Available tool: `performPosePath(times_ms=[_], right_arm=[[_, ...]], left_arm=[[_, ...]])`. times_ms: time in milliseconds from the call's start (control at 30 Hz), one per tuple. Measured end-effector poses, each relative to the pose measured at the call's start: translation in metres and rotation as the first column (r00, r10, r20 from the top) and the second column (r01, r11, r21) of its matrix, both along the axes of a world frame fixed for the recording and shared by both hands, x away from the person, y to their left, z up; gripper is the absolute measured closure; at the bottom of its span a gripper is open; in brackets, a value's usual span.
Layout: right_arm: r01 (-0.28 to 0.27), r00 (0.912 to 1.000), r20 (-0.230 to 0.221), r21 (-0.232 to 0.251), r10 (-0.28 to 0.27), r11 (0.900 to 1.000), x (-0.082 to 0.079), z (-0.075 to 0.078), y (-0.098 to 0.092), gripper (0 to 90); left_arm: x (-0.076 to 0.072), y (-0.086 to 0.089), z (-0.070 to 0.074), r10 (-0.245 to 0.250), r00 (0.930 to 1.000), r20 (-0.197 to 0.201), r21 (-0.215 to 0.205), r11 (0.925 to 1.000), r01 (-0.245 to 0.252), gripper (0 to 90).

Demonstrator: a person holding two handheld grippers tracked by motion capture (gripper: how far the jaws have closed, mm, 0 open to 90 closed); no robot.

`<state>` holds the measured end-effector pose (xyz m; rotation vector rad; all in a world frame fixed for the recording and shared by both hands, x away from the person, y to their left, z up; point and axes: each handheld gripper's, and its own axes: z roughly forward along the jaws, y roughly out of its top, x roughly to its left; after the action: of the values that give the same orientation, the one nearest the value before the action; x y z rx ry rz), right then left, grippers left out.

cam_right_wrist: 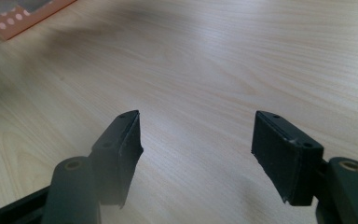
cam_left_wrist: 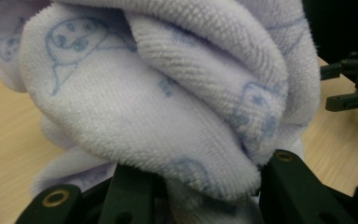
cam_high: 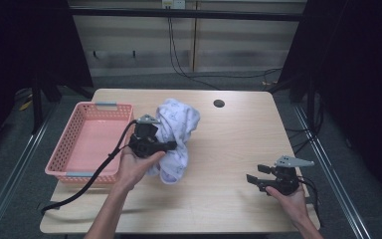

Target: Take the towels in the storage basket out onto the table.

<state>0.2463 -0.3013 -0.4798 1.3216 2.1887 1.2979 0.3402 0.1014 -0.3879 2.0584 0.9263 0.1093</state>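
Currently towel is being clamped by left hand-held gripper; deeper bite advised before basket. Right hand-held gripper is idling open.

My left gripper is reaching forward over mid-table, my hand wrapping its body, jaws clamping something soft. My right gripper is resting near the right edge, jaws gaping apart.
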Motion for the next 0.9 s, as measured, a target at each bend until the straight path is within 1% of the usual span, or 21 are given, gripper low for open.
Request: performPosePath(times_ms=[100,133,167,300,333,367,400,500,533,567,600,700,733,767,800,833,900], right_arm=[[-0.001,1.0000,0.001,0.001,0.001,1.000,0.000,0.000,0.000,32.9],[-0.001,1.0000,0.002,0.000,0.001,1.000,0.000,0.000,0.000,32.9],[-0.001,1.0000,0.003,-0.001,0.001,1.000,0.001,0.000,0.000,33.0],[0.002,1.0000,-0.002,-0.005,-0.002,1.000,0.002,-0.001,-0.001,33.1],[0.001,1.0000,-0.002,-0.006,-0.001,1.000,0.003,-0.001,-0.001,33.1],[0.001,1.0000,-0.002,-0.010,-0.001,1.000,0.003,-0.001,-0.001,33.1],[0.000,1.0000,-0.003,-0.013,0.000,1.000,0.003,-0.002,-0.001,33.1],[0.001,1.0000,-0.004,-0.022,-0.001,1.000,0.004,-0.002,0.000,33.2],[-0.001,1.0000,-0.005,-0.021,0.000,1.000,0.004,-0.002,0.001,33.1],[-0.001,1.0000,-0.001,-0.026,0.001,1.000,0.004,-0.002,0.001,33.1],[-0.002,1.0000,-0.002,-0.032,0.001,0.999,0.003,-0.002,0.001,33.1],[0.001,1.0000,0.006,-0.034,-0.001,0.999,0.001,0.000,0.001,32.1],[-0.001,1.0000,0.004,-0.035,0.001,0.999,0.001,0.000,0.002,31.8],[-0.003,1.0000,0.007,-0.039,0.004,0.999,0.000,0.001,0.003,31.7],[-0.005,0.9999,0.011,-0.036,0.006,0.999,-0.001,0.002,0.004,31.4],[-0.012,0.9998,0.013,-0.033,0.012,0.999,-0.002,0.003,0.006,30.8],[-0.022,0.9995,0.022,-0.043,0.023,0.999,-0.005,0.006,0.012,30.0]], left_arm=[[-0.001,-0.011,-0.015,-0.018,0.9998,-0.010,0.003,0.9998,0.018,65.6],[0.000,-0.014,-0.020,-0.032,0.9994,-0.012,0.006,0.9995,0.032,65.4],[0.000,-0.018,-0.026,-0.033,0.9993,-0.019,0.000,0.9995,0.033,65.4],[0.006,-0.030,-0.049,-0.037,0.9976,-0.059,0.008,0.9993,0.038,65.1],[0.006,-0.032,-0.054,-0.047,0.9963,-0.072,0.020,0.9986,0.049,65.1],[0.007,-0.035,-0.059,-0.048,0.9962,-0.073,0.025,0.9984,0.050,65.0],[0.007,-0.038,-0.064,-0.054,0.9952,-0.082,0.047,0.9972,0.058,64.8],[0.009,-0.043,-0.073,-0.062,0.9941,-0.089,0.051,0.9965,0.066,62.6],[0.010,-0.043,-0.075,-0.062,0.9931,-0.100,0.037,0.9971,0.066,60.5],[0.011,-0.042,-0.075,-0.064,0.9928,-0.101,0.038,0.9970,0.068,57.8],[0.011,-0.042,-0.075,-0.064,0.9930,-0.100,0.028,0.9974,0.067,54.0],[0.010,-0.034,-0.070,-0.070,0.9925,-0.100,0.025,0.9970,0.073,40.8],[0.009,-0.030,-0.068,-0.067,0.9938,-0.090,0.022,0.9974,0.069,39.1],[0.009,-0.027,-0.066,-0.061,0.9944,-0.086,0.009,0.9980,0.062,37.2],[0.008,-0.024,-0.065,-0.065,0.9942,-0.086,-0.011,0.9979,0.065,33.8],[0.008,-0.022,-0.063,-0.070,0.9942,-0.081,-0.014,0.9975,0.070,31.1],[0.003,-0.016,-0.062,-0.077,0.9946,-0.070,-0.027,0.9968,0.075,29.1]])
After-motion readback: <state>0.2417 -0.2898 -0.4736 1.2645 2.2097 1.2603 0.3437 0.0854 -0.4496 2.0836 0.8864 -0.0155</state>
